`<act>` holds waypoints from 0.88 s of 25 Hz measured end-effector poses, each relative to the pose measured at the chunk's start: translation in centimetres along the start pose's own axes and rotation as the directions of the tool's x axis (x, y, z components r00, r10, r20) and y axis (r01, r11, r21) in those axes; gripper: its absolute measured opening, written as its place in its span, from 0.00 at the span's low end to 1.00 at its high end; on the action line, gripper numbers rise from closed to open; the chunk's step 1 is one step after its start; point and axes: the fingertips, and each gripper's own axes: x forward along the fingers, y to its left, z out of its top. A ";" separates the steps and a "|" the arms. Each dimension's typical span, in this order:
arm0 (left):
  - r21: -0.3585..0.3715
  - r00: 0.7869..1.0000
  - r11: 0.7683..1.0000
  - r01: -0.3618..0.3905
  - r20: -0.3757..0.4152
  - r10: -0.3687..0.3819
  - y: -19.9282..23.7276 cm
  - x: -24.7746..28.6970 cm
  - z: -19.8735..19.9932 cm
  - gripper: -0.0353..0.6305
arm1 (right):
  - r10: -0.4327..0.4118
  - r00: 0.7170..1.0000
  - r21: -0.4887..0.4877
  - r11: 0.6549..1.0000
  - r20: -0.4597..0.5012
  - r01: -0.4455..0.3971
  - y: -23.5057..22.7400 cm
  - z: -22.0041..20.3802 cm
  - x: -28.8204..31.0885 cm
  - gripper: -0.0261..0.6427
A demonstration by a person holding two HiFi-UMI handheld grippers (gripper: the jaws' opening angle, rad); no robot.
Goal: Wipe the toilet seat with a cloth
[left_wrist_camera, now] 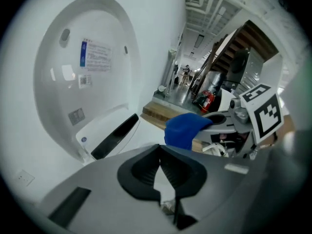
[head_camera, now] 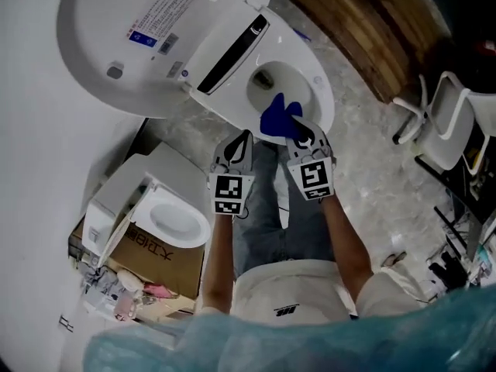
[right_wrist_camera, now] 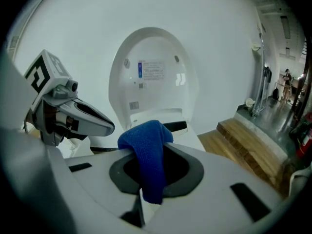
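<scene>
The white toilet stands with its lid [head_camera: 116,45] raised and its seat [head_camera: 319,80] down around the bowl. A blue cloth [head_camera: 277,116] hangs over the seat's near rim, and my right gripper [head_camera: 299,129] is shut on it. In the right gripper view the cloth [right_wrist_camera: 146,140] drapes out from between the jaws, in front of the lid [right_wrist_camera: 153,77]. My left gripper [head_camera: 242,141] hovers just left of the right one, shut and holding nothing. The left gripper view shows its jaws [left_wrist_camera: 161,173] meeting, the cloth [left_wrist_camera: 185,128] and the right gripper [left_wrist_camera: 243,118] beside them.
A second toilet [head_camera: 167,215] sits in a cardboard box [head_camera: 147,258] at the lower left. A wooden platform [head_camera: 364,22] lies beyond the toilet at the upper right, and a white chair [head_camera: 449,122] stands at the right. The person's legs are below the grippers.
</scene>
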 end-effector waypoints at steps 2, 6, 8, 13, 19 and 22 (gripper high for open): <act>0.025 1.000 1.000 0.017 0.022 -0.017 -1.8 -1.8 2.5 0.07 | -0.017 0.999 0.012 1.000 0.029 0.017 -0.8 2.4 -3.1 0.08; 0.089 0.996 0.995 0.038 0.082 -0.045 -4.7 -5.5 8.3 0.07 | -0.053 0.995 0.029 0.998 0.079 0.051 -2.2 7.5 -8.9 0.08; 0.116 0.992 0.992 0.047 0.107 -0.060 -6.2 -7.5 10.9 0.07 | -0.065 0.992 0.034 0.997 0.104 0.062 -2.5 9.8 -11.8 0.08; 0.180 0.980 0.981 0.074 0.167 -0.105 -9.0 -11.6 16.6 0.07 | -0.111 0.981 0.037 0.994 0.161 0.106 -3.0 14.6 -17.7 0.08; 0.240 0.958 0.965 0.109 0.235 -0.166 -12.4 -16.0 22.2 0.07 | -0.177 0.954 0.064 0.984 0.244 0.166 -3.4 19.7 -25.1 0.08; 0.284 0.945 0.951 0.125 0.258 -0.201 -13.9 -17.6 24.5 0.07 | -0.221 0.935 0.077 0.975 0.278 0.207 -3.8 21.3 -28.1 0.08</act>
